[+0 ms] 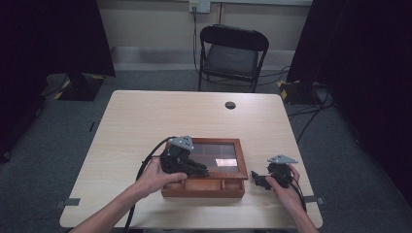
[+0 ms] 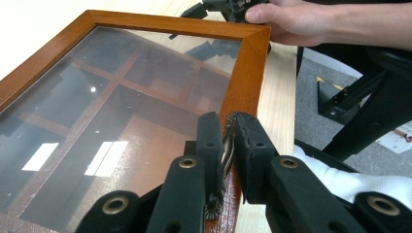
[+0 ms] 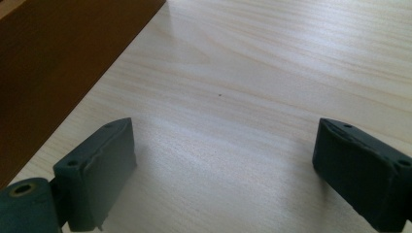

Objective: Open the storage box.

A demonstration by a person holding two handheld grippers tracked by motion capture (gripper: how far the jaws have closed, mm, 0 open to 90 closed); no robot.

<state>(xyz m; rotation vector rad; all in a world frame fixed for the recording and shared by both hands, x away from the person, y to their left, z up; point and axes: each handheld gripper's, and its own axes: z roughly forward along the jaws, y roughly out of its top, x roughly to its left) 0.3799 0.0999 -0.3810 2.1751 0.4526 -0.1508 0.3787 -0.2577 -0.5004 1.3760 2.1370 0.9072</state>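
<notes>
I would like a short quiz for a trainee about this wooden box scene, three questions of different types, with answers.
1. True or false: the left gripper is shut on the metal handle at the edge of the glass lid.
2. Multiple choice: how do the right gripper jaws stand? A) open over bare table B) shut on the lid C) shut on a cable
3. Fill in: the lid of the wooden box is ____ (raised or flat shut).

Key: 1 true; 2 A; 3 raised, since the front compartments show uncovered in the high view.
</notes>
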